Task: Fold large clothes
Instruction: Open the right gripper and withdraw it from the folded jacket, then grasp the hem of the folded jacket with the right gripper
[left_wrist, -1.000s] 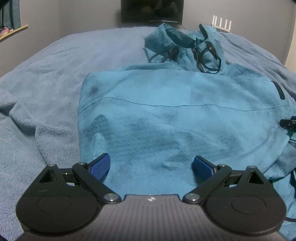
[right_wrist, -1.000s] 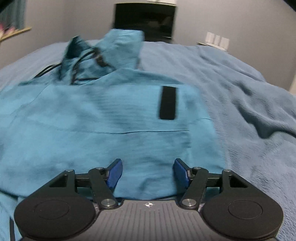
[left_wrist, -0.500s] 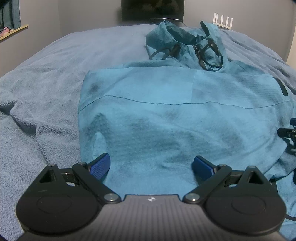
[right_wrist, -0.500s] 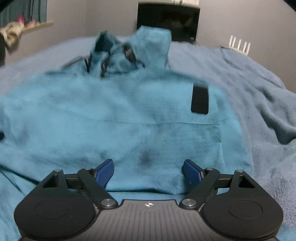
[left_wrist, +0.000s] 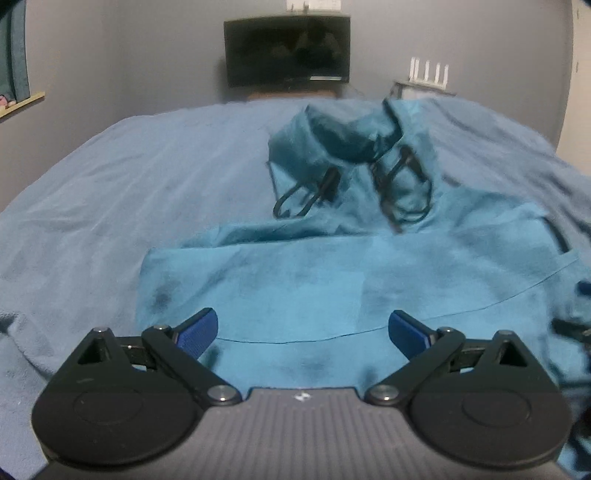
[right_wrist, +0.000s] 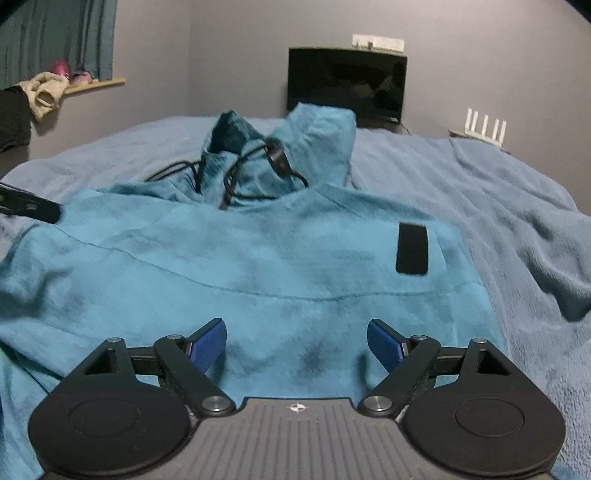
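Note:
A teal hooded jacket (left_wrist: 332, 284) lies folded on the bed, hood (left_wrist: 343, 147) and black drawcords (left_wrist: 399, 184) at the far end. In the right wrist view the jacket (right_wrist: 258, 273) shows a black patch (right_wrist: 412, 254) near its right edge. My left gripper (left_wrist: 303, 332) is open and empty, low over the jacket's near left part. My right gripper (right_wrist: 295, 345) is open and empty, low over the jacket's near right part. The left gripper's tip shows at the left edge of the right wrist view (right_wrist: 29, 208).
A blue blanket (left_wrist: 129, 192) covers the bed, rumpled at the right (right_wrist: 535, 240). A dark screen (left_wrist: 288, 51) and a white router (left_wrist: 428, 74) stand by the far wall. A shelf with cloth (right_wrist: 48, 90) is at the left.
Both grippers have moved forward along the jacket toward the hood and tilted up, so more of the far wall shows. The right gripper opened wider. The jacket lies as before.

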